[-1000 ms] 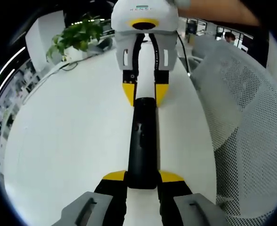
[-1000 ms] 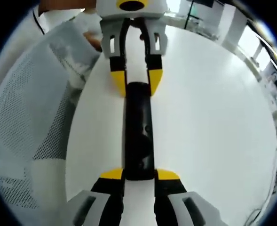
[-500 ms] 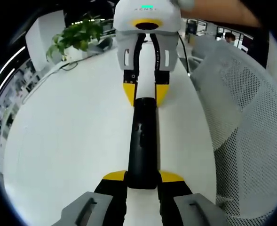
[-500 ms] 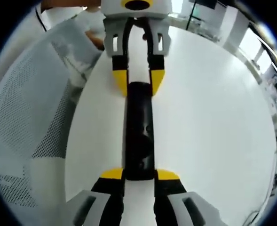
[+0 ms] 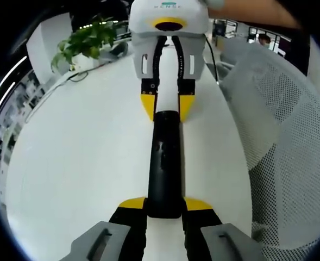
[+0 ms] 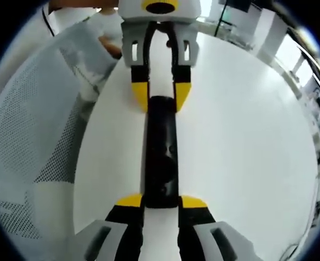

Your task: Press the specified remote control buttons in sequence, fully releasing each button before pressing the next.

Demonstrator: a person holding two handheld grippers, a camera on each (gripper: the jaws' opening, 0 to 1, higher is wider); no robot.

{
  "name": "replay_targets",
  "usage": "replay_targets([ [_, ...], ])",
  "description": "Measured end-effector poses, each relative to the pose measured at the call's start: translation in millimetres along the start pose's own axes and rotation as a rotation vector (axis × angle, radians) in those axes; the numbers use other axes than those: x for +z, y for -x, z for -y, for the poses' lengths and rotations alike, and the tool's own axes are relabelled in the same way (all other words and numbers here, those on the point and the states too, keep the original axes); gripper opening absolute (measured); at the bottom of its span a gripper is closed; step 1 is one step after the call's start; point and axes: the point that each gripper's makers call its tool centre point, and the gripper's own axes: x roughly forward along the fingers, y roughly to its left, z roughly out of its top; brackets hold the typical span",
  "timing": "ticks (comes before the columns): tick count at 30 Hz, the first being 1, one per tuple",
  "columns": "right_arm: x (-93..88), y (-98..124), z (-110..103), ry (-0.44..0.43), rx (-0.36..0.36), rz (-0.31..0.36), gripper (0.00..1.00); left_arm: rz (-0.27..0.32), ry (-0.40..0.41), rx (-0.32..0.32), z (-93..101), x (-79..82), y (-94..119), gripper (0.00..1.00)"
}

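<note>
A long black remote (image 5: pixel 165 157) lies lengthwise on the white table (image 5: pixel 83 163). In the left gripper view my left gripper (image 5: pixel 165 204) clasps its near end, a yellow fingertip tight against each side. My right gripper (image 5: pixel 167 106) faces me at the top and holds the far end the same way. The right gripper view mirrors this. There the right gripper (image 6: pixel 161 201) grips the near end of the remote (image 6: pixel 161 152), and the left gripper (image 6: pixel 161 97) grips the far end. A small button on the remote's top face is dimly visible.
A white mesh chair (image 5: pixel 279 136) stands against the table's edge, on the left in the right gripper view (image 6: pixel 35 125). A potted plant (image 5: pixel 86 41) and a cable (image 5: pixel 214 60) sit at the table's far end. A person's hand (image 6: pixel 108 46) is behind the left gripper.
Both views have shifted only slightly. The grippers stay closed on the two ends of the remote, which has not moved on the table.
</note>
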Motion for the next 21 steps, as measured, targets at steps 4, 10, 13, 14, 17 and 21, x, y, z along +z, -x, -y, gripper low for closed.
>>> replay_targets([
  [4, 0.9, 0.2, 2.3, 0.000, -0.006, 0.004, 0.19, -0.002, 0.001, 0.004, -2.7, -0.9, 0.2, 0.24],
  [10, 2.4, 0.5, 8.7, 0.002, -0.022, 0.012, 0.19, -0.008, -0.006, 0.016, -9.4, -1.7, 1.2, 0.24],
  [13, 2.8, 0.9, 12.0, 0.004, -0.026, 0.015, 0.19, -0.014, -0.013, 0.020, -12.6, -2.2, 1.1, 0.24],
  [14, 3.3, 1.3, 13.7, 0.003, -0.029, 0.017, 0.19, -0.017, -0.015, 0.022, -13.8, -2.3, 1.2, 0.24],
  [17, 3.4, 2.0, 17.8, 0.003, -0.035, 0.021, 0.19, -0.020, -0.019, 0.026, -17.9, -2.6, 1.0, 0.24],
  [21, 3.3, 2.9, 23.6, 0.001, -0.040, 0.023, 0.19, -0.021, -0.018, 0.030, -24.6, -1.8, 0.9, 0.24],
])
